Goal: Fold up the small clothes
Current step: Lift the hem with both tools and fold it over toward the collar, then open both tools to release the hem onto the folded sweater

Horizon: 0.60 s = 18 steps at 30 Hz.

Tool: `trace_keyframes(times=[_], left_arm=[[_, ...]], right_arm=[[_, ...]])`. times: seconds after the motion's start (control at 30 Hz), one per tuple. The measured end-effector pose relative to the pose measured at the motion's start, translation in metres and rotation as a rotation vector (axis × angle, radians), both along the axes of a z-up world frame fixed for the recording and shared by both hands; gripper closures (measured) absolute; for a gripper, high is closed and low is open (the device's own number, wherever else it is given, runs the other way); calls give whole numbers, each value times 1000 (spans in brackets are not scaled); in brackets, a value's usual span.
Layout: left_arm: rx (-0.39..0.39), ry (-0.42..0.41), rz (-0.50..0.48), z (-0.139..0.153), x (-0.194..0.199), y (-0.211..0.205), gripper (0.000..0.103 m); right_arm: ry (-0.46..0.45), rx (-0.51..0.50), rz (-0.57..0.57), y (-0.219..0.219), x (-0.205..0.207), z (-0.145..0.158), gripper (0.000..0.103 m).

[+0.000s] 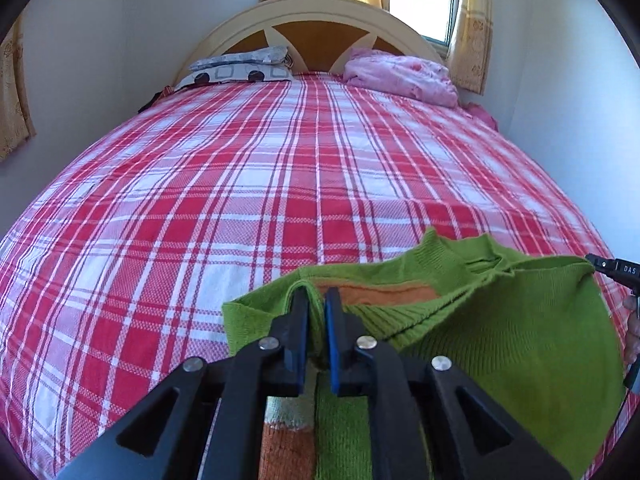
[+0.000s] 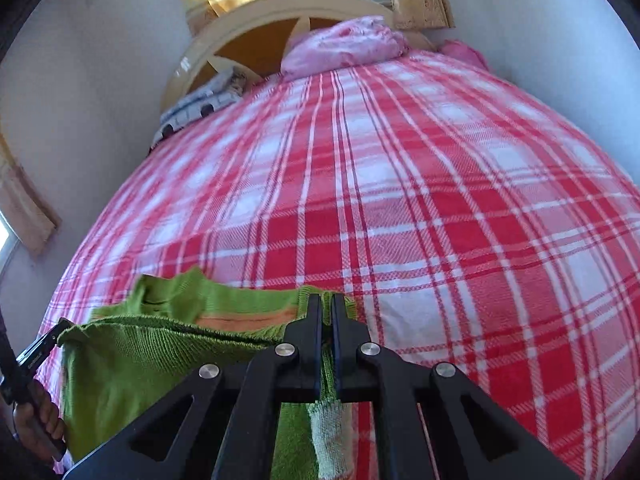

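The left gripper [image 1: 316, 300] pinches one edge of the green knit sweater [image 1: 500, 340], which hangs low over the plaid bedspread [image 1: 240, 184]; the right gripper [image 2: 327, 304] clamps the other edge. The left pinch looks shallow, so tugging may slip it free.

Only legible text I find: white letters "DAS" on the black body of the right gripper [image 1: 591, 261], at the left wrist view's right edge. Marking on the other gripper too blurred.
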<state>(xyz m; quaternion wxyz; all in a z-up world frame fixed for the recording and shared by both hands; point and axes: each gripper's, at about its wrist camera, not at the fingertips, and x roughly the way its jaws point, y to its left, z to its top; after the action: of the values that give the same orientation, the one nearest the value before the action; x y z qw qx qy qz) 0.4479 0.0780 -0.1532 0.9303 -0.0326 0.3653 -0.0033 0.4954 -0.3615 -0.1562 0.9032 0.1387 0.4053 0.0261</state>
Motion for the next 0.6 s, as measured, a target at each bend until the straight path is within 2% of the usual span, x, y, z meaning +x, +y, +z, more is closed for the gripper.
trace_keyframes(times=[0.1, 0.13, 0.17, 0.2, 0.23, 0.3, 0.37, 0.47, 0.53, 0.57, 0.6], left_arm=[[22, 21, 1, -4, 0, -3, 80], [27, 14, 4, -3, -3, -4, 67], [33, 2, 3, 0, -7, -5, 49], [47, -17, 3, 5, -12, -6, 39], [54, -37, 4, 9, -16, -7, 30], [65, -74, -4, 17, -24, -8, 30], [81, -77, 3, 21, -31, -7, 30], [91, -58, 18, 17, -42, 0, 30], [117, -24, 15, 6, -43, 4, 32], [127, -11, 23, 1, -43, 6, 37], [122, 2, 25, -3, -42, 8, 40]], right_arm=[[22, -55, 7, 5, 6, -8, 93], [23, -76, 6, 6, 7, -8, 74], [19, -89, 9, 5, 5, -7, 41], [10, -91, 12, 5, 3, -5, 24], [-16, -79, 28, 3, -3, -1, 24], [-28, -87, 43, 2, -10, 2, 24], [-28, -116, 37, 0, -23, 4, 24], [-32, -93, 62, -4, -43, 8, 25], [-20, -106, 84, -3, -52, 8, 37], [-3, -115, 101, -1, -56, 6, 50], [4, -120, 109, 0, -57, 5, 56]])
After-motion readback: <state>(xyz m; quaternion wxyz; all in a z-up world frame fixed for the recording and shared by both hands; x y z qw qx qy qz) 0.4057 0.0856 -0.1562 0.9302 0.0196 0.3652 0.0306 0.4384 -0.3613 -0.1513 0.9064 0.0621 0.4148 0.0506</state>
